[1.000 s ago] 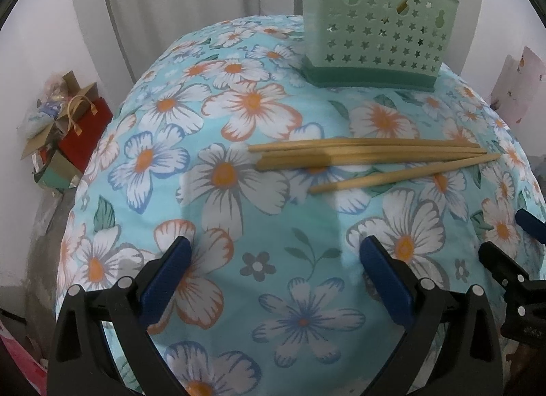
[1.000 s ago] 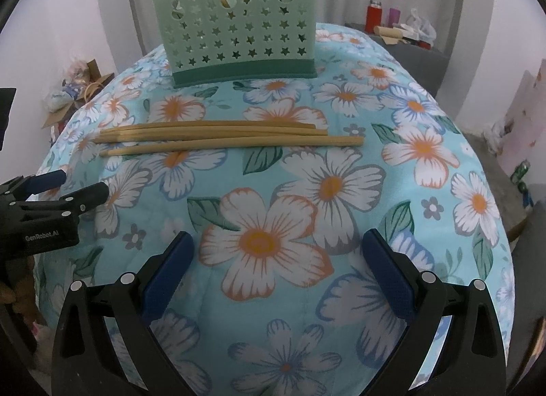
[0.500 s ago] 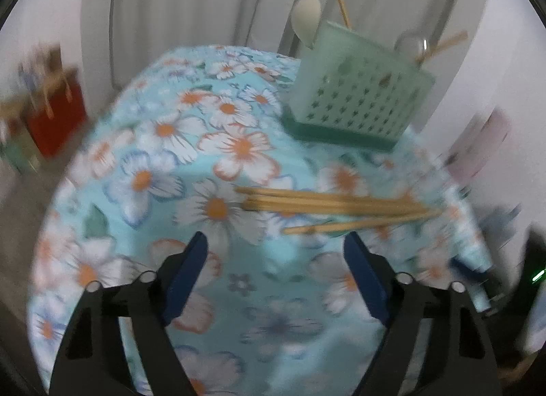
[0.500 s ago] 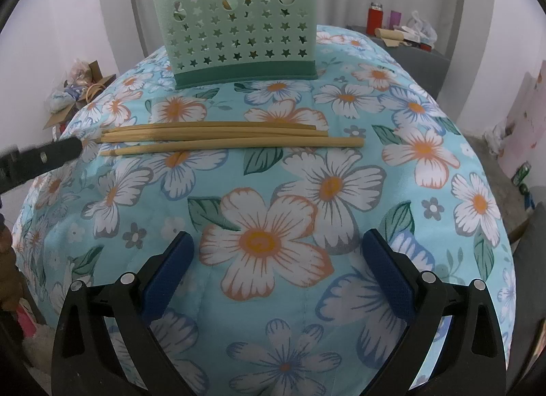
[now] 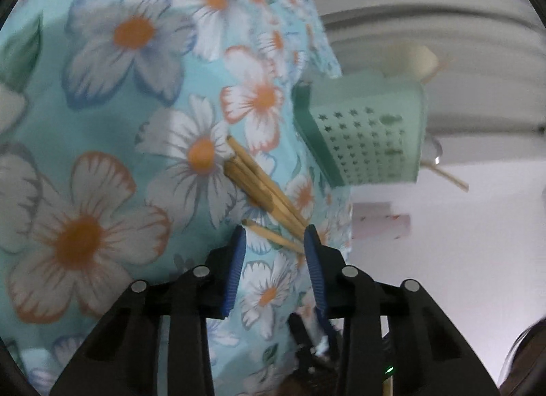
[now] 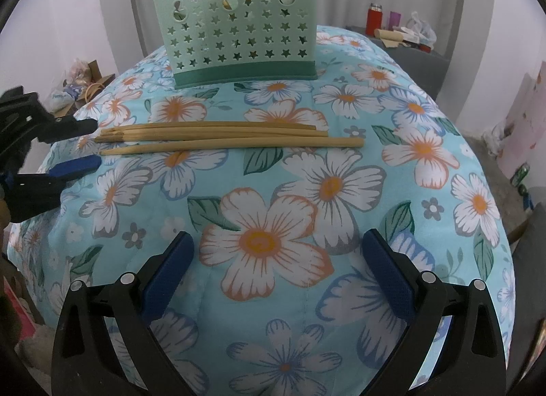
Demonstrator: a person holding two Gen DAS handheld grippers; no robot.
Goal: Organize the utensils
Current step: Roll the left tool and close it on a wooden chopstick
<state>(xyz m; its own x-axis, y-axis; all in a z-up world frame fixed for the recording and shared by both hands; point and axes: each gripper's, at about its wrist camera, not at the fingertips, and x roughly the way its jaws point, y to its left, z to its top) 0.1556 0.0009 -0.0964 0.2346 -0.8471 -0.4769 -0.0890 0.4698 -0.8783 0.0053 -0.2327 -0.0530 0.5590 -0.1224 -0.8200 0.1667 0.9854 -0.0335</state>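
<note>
Several wooden chopsticks [image 6: 225, 135] lie side by side on the floral cloth, in front of a green star-punched utensil basket [image 6: 239, 31] that holds a few utensils. My left gripper [image 6: 87, 145] is turned on its side at the left ends of the chopsticks, open, its fingers straddling those ends. In the left wrist view the gripper [image 5: 273, 252] has the chopstick [image 5: 269, 234] tips between its blue pads, and the basket [image 5: 365, 136] is beyond. My right gripper [image 6: 278, 273] is open and empty, low over the cloth's near side.
The table is covered by a blue floral cloth [image 6: 426, 157]. A side table with a red bottle [image 6: 373, 19] and clutter stands at the far right. Boxes and bags [image 6: 85, 85] lie on the floor at the left.
My left gripper has swung round, rolled onto its side and moved to the left ends of the chopsticks, with its jaws narrowed. The right gripper has stayed still.
</note>
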